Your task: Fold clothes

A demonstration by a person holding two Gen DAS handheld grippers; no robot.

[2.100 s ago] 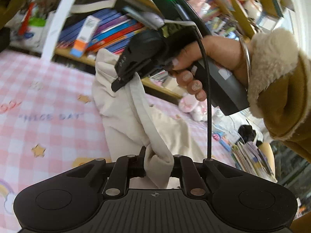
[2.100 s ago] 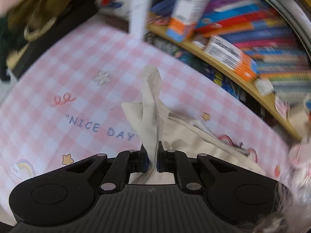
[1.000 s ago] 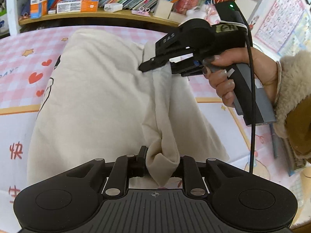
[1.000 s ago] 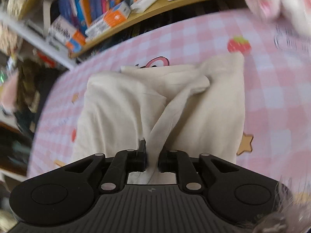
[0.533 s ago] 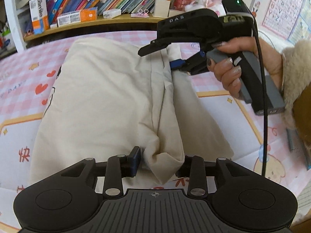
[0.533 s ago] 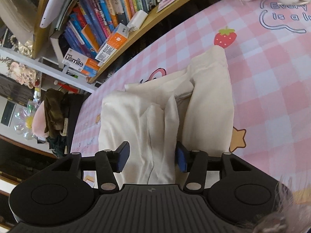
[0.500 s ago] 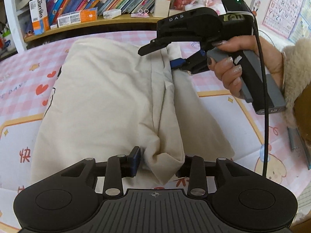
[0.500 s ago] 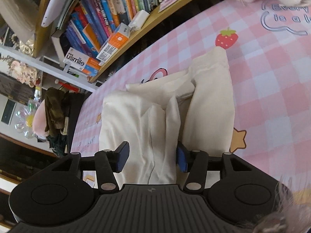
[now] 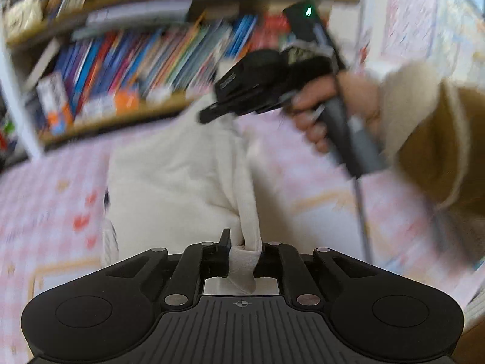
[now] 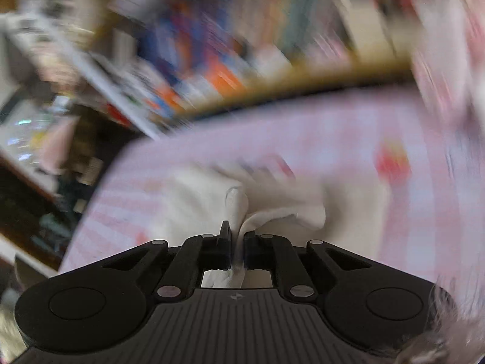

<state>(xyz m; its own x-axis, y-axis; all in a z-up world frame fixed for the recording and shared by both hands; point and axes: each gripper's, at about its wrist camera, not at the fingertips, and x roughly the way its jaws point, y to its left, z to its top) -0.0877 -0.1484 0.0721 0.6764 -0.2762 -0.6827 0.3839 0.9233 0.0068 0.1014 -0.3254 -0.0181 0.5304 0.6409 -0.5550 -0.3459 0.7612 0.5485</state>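
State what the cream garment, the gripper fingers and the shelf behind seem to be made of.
Cream garment: soft woven or knit fabric, probably cotton, matte; it bunches and drapes where the left gripper and right gripper pinch it.
Gripper fingers: black, matte, rigid, likely moulded plastic.
Shelf: yellowish-brown board, probably wood or laminate; blur hides any grain.

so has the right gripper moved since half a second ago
Yes. In the left wrist view the right gripper has swung up toward the bookshelf, and its jaws, open before, are now shut on the cream garment.
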